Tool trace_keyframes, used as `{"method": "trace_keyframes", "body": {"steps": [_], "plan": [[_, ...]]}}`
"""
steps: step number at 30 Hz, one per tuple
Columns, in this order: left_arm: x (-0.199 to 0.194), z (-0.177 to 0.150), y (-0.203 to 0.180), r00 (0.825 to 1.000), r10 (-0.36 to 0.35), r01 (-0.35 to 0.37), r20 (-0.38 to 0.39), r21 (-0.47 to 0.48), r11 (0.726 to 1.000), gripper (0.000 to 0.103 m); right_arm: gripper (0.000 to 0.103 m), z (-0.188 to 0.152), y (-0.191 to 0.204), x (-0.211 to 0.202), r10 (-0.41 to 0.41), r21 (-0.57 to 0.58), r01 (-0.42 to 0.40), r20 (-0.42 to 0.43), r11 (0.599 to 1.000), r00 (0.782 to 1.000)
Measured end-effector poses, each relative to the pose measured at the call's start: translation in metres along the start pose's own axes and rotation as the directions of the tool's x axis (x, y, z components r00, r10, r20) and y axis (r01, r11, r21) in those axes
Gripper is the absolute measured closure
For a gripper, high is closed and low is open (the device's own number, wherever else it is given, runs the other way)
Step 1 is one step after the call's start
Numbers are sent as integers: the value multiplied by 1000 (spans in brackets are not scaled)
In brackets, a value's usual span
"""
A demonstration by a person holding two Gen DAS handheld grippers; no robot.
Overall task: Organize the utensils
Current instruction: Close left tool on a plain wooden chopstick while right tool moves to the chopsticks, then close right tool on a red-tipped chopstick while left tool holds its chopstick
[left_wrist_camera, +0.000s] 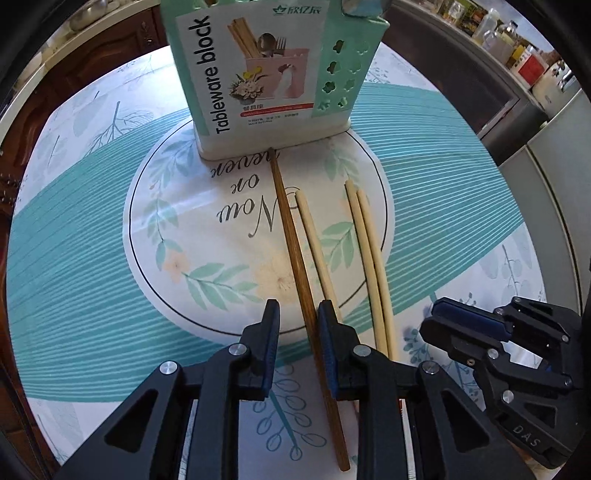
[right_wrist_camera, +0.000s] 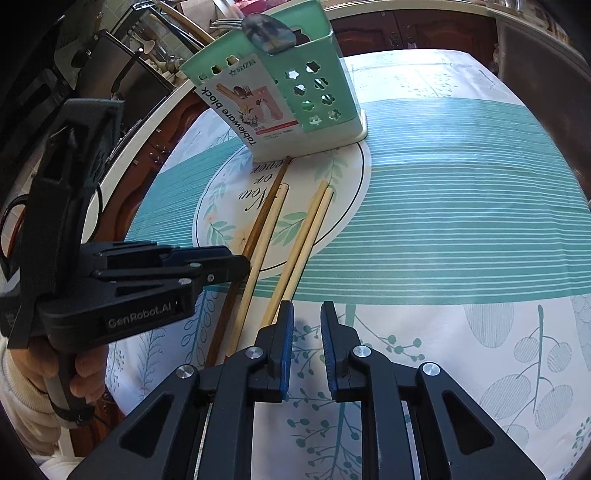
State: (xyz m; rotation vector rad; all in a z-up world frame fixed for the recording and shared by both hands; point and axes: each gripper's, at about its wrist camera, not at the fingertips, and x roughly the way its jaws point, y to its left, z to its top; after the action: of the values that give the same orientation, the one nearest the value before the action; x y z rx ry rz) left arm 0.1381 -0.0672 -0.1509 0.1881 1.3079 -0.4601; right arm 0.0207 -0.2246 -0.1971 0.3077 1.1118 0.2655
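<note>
Leaf-printed cloth in teal and white covers the surface [left_wrist_camera: 74, 240], with kitchen cabinets and a counter of jars behind it.

Nearest in the left wrist view, the left gripper [left_wrist_camera: 297, 328] points steeply down with its fingers [left_wrist_camera: 271, 332] apart. A dark brown chopstick [left_wrist_camera: 295, 251] runs up between them, close against the blue pad of the right-hand finger; whether that pad presses on it cannot be told, and the other pad stands clear of it.

In the right wrist view the right gripper [right_wrist_camera: 306, 325] hangs over bare cloth, its fingers [right_wrist_camera: 286, 332] a small way apart with nothing between them, and the ends of a pale pair of chopsticks [right_wrist_camera: 299, 251] lie just left of them.

Beyond the fingers, four chopsticks lie roughly side by side on the printed circle: the dark one, a single pale chopstick [left_wrist_camera: 314, 243] just beside it, and the pale pair touching each other a little further right.

Farthest back stands the mint-green tableware holder [left_wrist_camera: 266, 74], upright at the far edge of the circle, with the dark chopstick's far tip at its base. A spoon [right_wrist_camera: 269, 31] and fork tines poke out of its top.
</note>
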Motion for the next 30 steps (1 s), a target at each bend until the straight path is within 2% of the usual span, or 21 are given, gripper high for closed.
{"method": "trace_keyframes", "body": {"steps": [3, 7, 16, 20, 25, 28, 30], "plan": [[4, 9, -5, 998, 36, -35, -43, 43, 998, 83, 88, -1, -3, -1, 5, 5, -5, 8, 1000, 1000], [8, 17, -11, 992, 74, -64, -103, 93, 994, 91, 88, -5, -9, 0, 11, 22, -11, 9, 1000, 1000], [15, 30, -4, 975, 88, -67, -204, 108, 992, 88, 88, -13, -14, 1, 22, 40, -22, 10, 999, 1000], [17, 38, 3, 962, 86, -62, -260, 100, 993, 87, 88, -13, -16, 0, 27, 48, -28, 14, 998, 1000], [23, 51, 0, 951, 88, -59, -297, 104, 993, 86, 88, -13, -17, 0, 30, 58, -30, 8, 998, 1000], [24, 55, 1, 949, 71, -45, -306, 90, 995, 99, 88, -13, -17, 1, 28, 59, -28, 4, 998, 1000], [25, 53, 1, 951, 60, -37, -304, 79, 996, 99, 88, -12, -17, 2, 27, 62, -27, -3, 998, 1000]]}}
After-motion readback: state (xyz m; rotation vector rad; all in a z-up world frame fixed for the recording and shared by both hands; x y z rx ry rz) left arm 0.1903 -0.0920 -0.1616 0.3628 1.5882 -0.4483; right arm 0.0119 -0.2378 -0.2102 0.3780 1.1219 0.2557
